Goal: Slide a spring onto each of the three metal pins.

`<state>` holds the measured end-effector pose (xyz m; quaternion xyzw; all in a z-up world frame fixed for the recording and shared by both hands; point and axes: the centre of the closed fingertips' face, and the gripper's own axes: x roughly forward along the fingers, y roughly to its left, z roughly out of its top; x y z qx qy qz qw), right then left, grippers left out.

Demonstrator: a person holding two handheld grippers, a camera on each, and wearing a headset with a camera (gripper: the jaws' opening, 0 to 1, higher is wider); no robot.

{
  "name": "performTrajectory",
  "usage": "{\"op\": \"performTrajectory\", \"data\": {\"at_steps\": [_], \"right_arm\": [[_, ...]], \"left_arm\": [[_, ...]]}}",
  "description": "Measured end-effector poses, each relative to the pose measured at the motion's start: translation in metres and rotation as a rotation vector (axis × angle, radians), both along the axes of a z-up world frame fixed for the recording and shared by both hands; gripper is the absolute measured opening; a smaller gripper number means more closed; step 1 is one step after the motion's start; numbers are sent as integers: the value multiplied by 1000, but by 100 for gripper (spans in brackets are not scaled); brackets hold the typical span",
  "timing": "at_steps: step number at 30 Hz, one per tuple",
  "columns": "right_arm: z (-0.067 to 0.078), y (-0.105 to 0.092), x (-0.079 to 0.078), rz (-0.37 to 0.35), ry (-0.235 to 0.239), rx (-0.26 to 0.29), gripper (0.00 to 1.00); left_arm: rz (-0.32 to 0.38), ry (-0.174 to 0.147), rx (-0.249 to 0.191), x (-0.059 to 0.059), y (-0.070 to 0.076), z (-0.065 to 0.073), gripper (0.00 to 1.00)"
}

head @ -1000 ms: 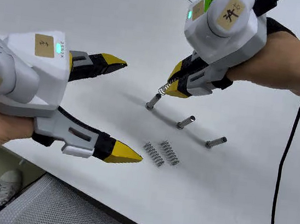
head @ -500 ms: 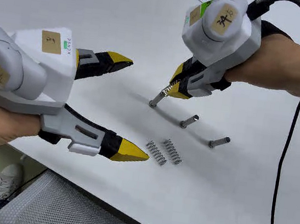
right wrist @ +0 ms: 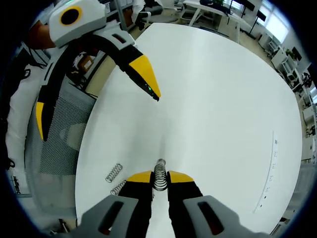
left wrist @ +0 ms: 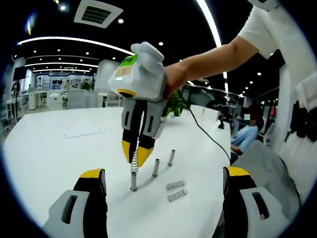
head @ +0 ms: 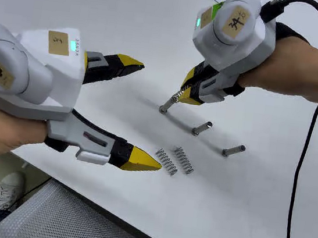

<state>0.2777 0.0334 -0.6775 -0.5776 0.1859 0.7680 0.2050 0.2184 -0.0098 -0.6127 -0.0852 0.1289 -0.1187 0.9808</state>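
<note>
I find one spring (right wrist: 160,174) pinched between the yellow tips of the right gripper (head: 184,96). Its free end projects past them and meets the top of the end pin (head: 164,105). The two other pins (head: 202,127) stand bare on the white table (head: 103,6), with two loose springs (head: 165,161) lying near them. The left gripper (head: 146,114) hovers well apart from the pins, jaws spread wide.

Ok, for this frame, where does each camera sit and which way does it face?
Head view: on the headset, facing down at the table; left gripper, right gripper and right hand show.
Left gripper view: on the left gripper, facing across at the right gripper above a pin; own open jaws below.
Right gripper view: on the right gripper, facing down its jaws, shut on a spring.
Both gripper views share the two loose springs.
</note>
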Motion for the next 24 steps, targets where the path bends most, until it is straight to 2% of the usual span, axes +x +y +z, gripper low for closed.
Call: {"op": "performTrajectory", "data": {"at_steps": [24], "right_arm": [[-12, -2, -3, 17, -12, -15, 12]], "left_arm": [[4, -9, -20, 1, -2, 1, 100]]}}
